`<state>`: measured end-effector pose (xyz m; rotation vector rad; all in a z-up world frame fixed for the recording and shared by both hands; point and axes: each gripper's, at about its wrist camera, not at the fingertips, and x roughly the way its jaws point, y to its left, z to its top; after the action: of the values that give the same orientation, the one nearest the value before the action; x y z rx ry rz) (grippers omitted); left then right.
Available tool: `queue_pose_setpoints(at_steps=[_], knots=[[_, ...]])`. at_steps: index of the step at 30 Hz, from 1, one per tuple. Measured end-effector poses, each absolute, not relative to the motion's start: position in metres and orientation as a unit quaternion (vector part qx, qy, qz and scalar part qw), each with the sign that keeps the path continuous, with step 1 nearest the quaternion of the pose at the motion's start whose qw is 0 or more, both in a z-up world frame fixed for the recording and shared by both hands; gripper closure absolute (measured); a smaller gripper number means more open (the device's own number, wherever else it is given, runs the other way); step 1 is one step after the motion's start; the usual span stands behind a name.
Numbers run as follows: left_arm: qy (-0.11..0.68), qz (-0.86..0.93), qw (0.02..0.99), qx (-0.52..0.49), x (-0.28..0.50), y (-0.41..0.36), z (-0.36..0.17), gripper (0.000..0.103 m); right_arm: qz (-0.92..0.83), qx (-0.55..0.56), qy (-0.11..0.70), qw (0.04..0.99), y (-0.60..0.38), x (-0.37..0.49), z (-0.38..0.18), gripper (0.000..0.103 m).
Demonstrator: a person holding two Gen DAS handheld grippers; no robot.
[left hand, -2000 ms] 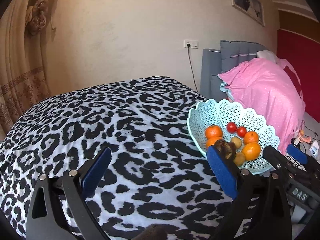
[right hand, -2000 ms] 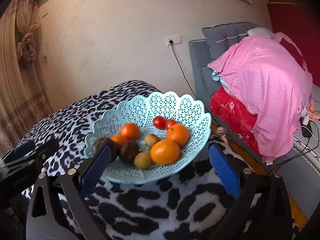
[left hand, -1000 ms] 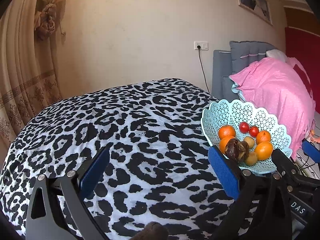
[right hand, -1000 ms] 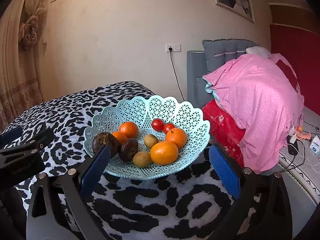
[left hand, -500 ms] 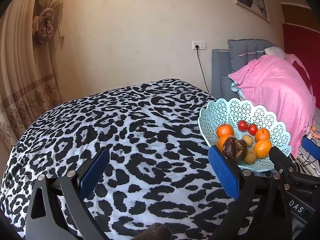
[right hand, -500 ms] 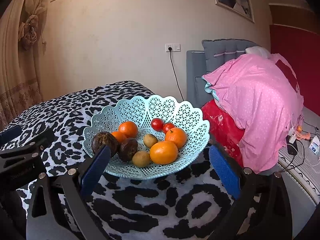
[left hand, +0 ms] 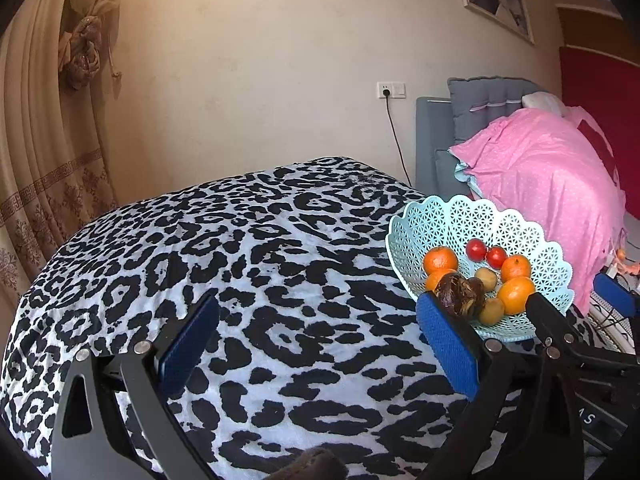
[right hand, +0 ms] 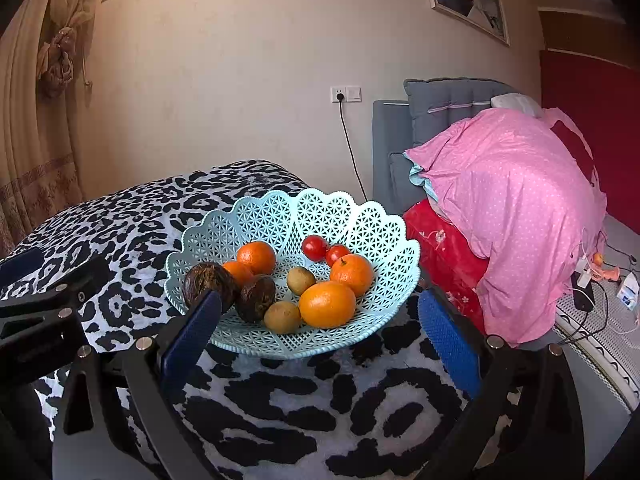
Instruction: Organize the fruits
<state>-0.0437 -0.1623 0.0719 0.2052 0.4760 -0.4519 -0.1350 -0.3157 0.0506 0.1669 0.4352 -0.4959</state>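
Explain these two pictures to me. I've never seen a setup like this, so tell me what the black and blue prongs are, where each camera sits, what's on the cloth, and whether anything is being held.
The prongs are hand-held grippers: a person carries one in each hand, each with two blue-padded fingers and a fisheye camera looking forward along them.

The left camera's picture shows the left gripper over a leopard-print cloth. The right camera's picture shows the right gripper in front of a pale blue lattice basket standing on that cloth.

In the basket lie four oranges, the biggest in front, two small red fruits, two small brownish-green fruits and two dark wrinkled fruits.

Both grippers are open and hold nothing. The fruit sits in the basket, not yet touched.
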Motion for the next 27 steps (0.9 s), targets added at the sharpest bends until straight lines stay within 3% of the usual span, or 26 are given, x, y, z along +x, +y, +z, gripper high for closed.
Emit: queue_pose_setpoints(at_steps=[18, 27], knots=[[0.237, -0.219, 0.942, 0.09, -0.044, -0.156, 0.075, 0.005, -0.246, 0.075, 0.217, 0.941, -0.316, -0.134, 0.049, 0.003], [0.318, -0.178, 0.928, 0.075, -0.028, -0.113, 0.062, 0.005, -0.226, 0.062, 0.227, 0.945, -0.302, -0.131, 0.055, 0.003]])
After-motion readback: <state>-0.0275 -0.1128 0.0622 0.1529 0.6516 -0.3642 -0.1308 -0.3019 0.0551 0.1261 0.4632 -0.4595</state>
